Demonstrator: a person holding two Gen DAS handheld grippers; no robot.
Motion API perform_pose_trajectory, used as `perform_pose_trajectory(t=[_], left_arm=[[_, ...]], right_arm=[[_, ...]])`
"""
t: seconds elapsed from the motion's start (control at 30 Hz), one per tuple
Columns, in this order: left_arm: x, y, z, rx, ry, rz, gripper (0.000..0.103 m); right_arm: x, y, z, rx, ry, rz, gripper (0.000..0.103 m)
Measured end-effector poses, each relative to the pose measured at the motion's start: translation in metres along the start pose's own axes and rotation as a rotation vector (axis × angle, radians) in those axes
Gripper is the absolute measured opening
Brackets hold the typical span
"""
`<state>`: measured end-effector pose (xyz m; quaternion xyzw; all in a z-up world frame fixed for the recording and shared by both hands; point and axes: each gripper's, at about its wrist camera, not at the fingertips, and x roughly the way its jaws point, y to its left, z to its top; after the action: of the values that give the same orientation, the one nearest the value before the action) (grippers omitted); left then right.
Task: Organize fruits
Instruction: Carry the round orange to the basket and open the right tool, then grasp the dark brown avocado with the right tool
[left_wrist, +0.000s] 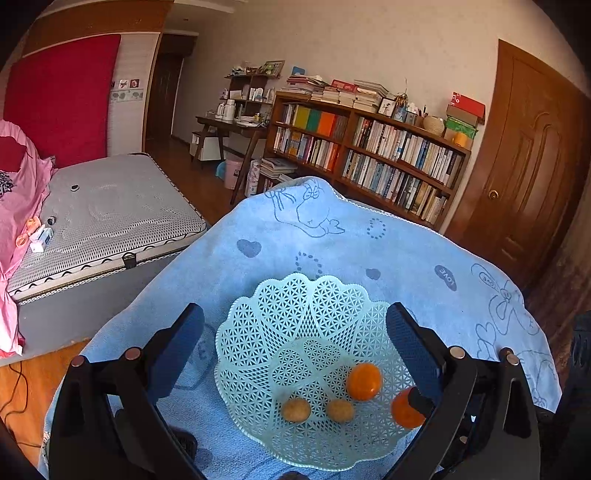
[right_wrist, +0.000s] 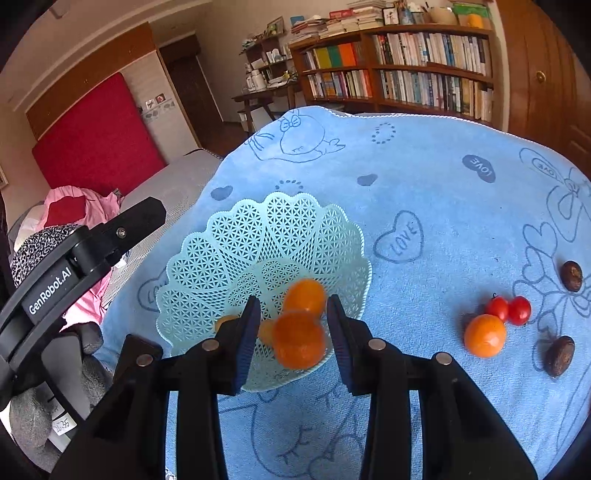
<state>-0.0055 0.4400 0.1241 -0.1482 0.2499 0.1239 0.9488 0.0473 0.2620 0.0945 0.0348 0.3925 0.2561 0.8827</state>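
Your right tongs (right_wrist: 291, 325) hang spread over the near rim of the pale green lattice basket (right_wrist: 221, 254), and a blurred orange fruit (right_wrist: 300, 339) sits between the fingers without either pad touching it. Just beyond it, inside the basket, lies a second orange fruit (right_wrist: 305, 297), with small tan fruits (left_wrist: 296, 409) to the left of your right tongs. Your left tongs (left_wrist: 295, 332) are released too, wide apart, straddling the same basket and holding nothing.

To the right of your right tongs, well apart from the basket, a third orange fruit (right_wrist: 484, 335) rests on the blue towel (right_wrist: 424, 177), touching two cherry tomatoes (right_wrist: 509, 309); two dark brown round fruits (right_wrist: 560, 355) lie farther right.

The towel, printed with hearts and cartoon figures, covers the whole tabletop. Beyond it stand a bed (left_wrist: 110, 218) with a red headboard (left_wrist: 62, 96) to the left, a full wooden bookshelf (left_wrist: 369, 155) ahead, and a brown door (left_wrist: 524, 166) to the right.
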Motion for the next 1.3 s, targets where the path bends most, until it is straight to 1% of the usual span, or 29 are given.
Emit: perform_pose_trajectory(t=[0.13,0.27,0.37,0.47,0.53,0.6,0.7,0.77,1.0,1.1,1.2,1.3], left_arm=[[-0.001,0.000,0.000,-0.001,0.000,-0.001,0.100],[-0.001,-0.003,-0.001,0.008,0.002,-0.006,0.100],[-0.002,-0.005,-0.002,0.014,0.003,-0.013,0.100],[-0.003,-0.006,-0.002,0.018,0.002,-0.018,0.100],[-0.002,-0.008,-0.003,0.021,0.003,-0.019,0.100],[-0.003,-0.008,-0.003,0.020,0.003,-0.020,0.100],[-0.003,-0.009,-0.004,0.023,0.002,-0.023,0.100],[-0.002,-0.012,-0.005,0.025,0.003,-0.025,0.100],[-0.002,-0.019,-0.010,0.046,0.008,-0.037,0.100],[-0.001,-0.021,-0.012,0.054,0.013,-0.041,0.100],[0.001,-0.026,-0.014,0.068,0.020,-0.046,0.100],[0.001,-0.033,-0.017,0.089,0.024,-0.056,0.100]], right_arm=[[-0.006,-0.011,-0.001,0.033,-0.017,-0.011,0.038],[-0.013,-0.016,-0.004,0.034,-0.037,-0.038,0.039],[-0.015,-0.019,-0.008,0.040,-0.046,-0.057,0.048],[-0.015,-0.022,-0.013,0.039,-0.048,-0.077,0.050],[-0.014,-0.026,-0.016,0.044,-0.046,-0.087,0.052],[-0.016,-0.030,-0.017,0.057,-0.050,-0.095,0.057],[-0.019,-0.040,-0.017,0.072,-0.060,-0.112,0.059],[-0.022,-0.049,-0.018,0.085,-0.064,-0.131,0.062],[-0.036,-0.101,-0.022,0.178,-0.068,-0.217,0.063],[-0.044,-0.128,-0.022,0.230,-0.061,-0.280,0.064],[-0.050,-0.156,-0.021,0.279,-0.034,-0.352,0.064],[-0.051,-0.184,-0.023,0.341,0.006,-0.380,0.068]])
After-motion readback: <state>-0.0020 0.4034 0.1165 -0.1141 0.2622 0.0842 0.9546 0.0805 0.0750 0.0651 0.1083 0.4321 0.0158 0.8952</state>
